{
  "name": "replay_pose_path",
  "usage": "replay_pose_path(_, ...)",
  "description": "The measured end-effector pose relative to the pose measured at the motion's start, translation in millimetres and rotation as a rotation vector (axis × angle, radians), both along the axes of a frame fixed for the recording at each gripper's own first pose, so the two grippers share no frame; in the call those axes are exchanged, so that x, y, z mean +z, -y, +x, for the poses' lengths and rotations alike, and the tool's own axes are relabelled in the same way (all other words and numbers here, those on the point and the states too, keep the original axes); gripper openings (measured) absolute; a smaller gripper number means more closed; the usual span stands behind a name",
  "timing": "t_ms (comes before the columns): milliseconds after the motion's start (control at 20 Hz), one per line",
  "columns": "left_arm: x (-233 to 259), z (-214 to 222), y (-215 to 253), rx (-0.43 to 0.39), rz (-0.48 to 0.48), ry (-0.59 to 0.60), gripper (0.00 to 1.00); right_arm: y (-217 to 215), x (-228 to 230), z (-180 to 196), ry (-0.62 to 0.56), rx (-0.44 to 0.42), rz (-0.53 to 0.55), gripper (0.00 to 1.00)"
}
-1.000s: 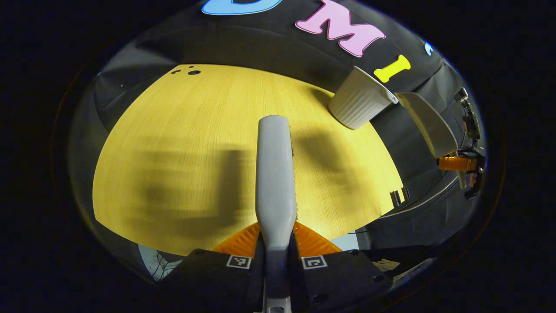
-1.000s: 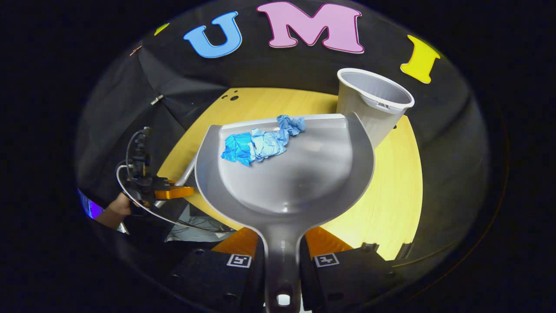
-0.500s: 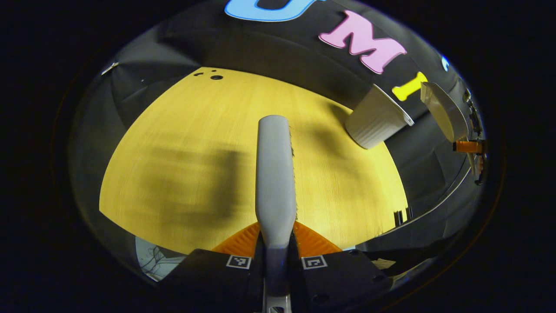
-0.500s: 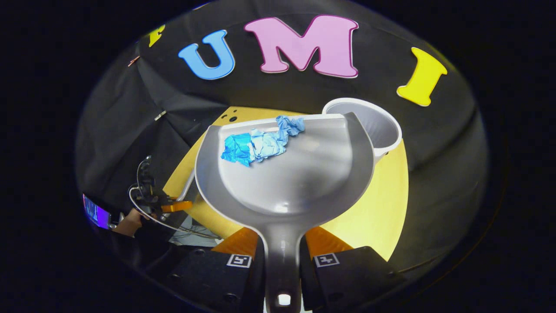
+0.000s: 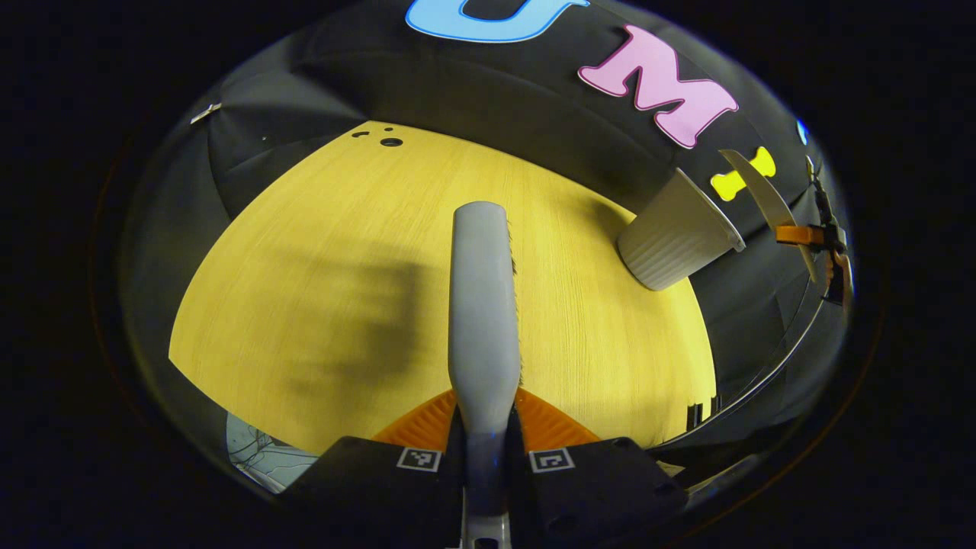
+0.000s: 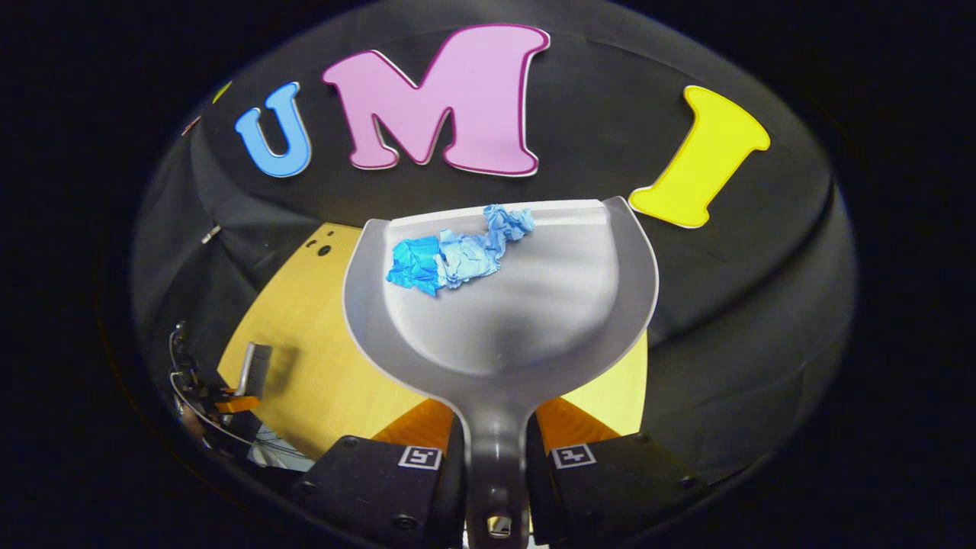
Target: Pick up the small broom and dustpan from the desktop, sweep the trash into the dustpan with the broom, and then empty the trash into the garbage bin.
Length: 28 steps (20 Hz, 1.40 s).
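Observation:
My left gripper [image 5: 485, 418] is shut on the grey broom [image 5: 480, 297], whose handle runs forward above the yellow table [image 5: 328, 252]. The white ribbed garbage bin [image 5: 675, 232] stands at the table's far right corner. Just right of and above the bin's rim, the dustpan [image 5: 759, 191] shows edge-on, held up by the right gripper [image 5: 816, 238]. In the right gripper view, my right gripper [image 6: 494, 438] is shut on the handle of the grey dustpan [image 6: 511, 313]. Crumpled blue trash [image 6: 454, 258] lies near the pan's front lip. The pan hides the bin there.
The left gripper [image 6: 221, 400] with the broom [image 6: 255, 367] sits small at the lower left of the right gripper view, over the table [image 6: 305, 358]. The booth's black cloth wall rises close behind the bin. Small holes [image 5: 390, 142] mark the far table edge.
The right gripper has lifted the dustpan higher and carried it toward the bin, which has slipped behind the pan. The trash has stayed put. The left gripper has barely shifted.

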<state>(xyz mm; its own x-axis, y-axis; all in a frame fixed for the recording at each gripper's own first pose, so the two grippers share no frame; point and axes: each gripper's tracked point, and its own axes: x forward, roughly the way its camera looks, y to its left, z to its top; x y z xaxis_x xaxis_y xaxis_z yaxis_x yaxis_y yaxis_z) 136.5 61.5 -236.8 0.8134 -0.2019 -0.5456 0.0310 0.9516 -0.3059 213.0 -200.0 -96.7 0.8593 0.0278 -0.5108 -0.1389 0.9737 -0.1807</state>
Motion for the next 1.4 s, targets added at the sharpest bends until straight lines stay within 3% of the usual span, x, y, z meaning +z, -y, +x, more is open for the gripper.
replay_pose_path(100, 4.6, 4.3, 9.4, -0.012, 0.003, 0.006, 0.28, 15.4, -8.4, 21.3, -0.003, -0.033, -0.044, 0.37)
replay_pose_path(250, 3.8, 10.4, 29.4, -0.016, -0.078, -0.014, 0.27, 34.3, -17.4, 50.3, 0.005, -0.100, -0.078, 0.37)
replay_pose_path(350, 2.8, 12.4, 34.1, -0.029, -0.050, -0.019, 0.24, 50.4, -22.6, 60.1, 0.009, -0.132, -0.137, 0.37)
replay_pose_path(400, 4.1, 12.3, 35.7, -0.041, -0.037, -0.018, 0.28, 55.3, -28.4, 62.6, 0.000, -0.137, -0.174, 0.37)
replay_pose_path(450, 4.1, 12.9, 36.6, -0.050, -0.029, -0.020, 0.24, 57.9, -27.4, 61.4, -0.004, -0.134, -0.209, 0.37)
replay_pose_path(650, 0.9, 15.6, 36.5, -0.057, -0.034, -0.043, 0.28, 60.6, -27.3, 68.8, 0.003, -0.130, -0.296, 0.37)
replay_pose_path(750, -0.3, 18.1, 35.7, -0.061, -0.025, -0.047, 0.24, 65.7, -32.3, 75.1, -0.005, -0.121, -0.425, 0.37)
replay_pose_path(900, -2.4, 18.7, 34.9, -0.068, -0.013, -0.050, 0.31, 74.5, -25.4, 83.6, -0.010, -0.063, -0.637, 0.37)
replay_pose_path(1100, -7.6, 17.4, 30.1, -0.067, -0.017, -0.057, 0.28, 96.2, -15.8, 82.5, 0.011, -0.054, -0.761, 0.37)
replay_pose_path(1400, -19.5, 16.4, 20.8, -0.054, -0.031, -0.074, 0.28, 113.5, 15.2, 90.3, 0.099, -0.017, -1.168, 0.37)
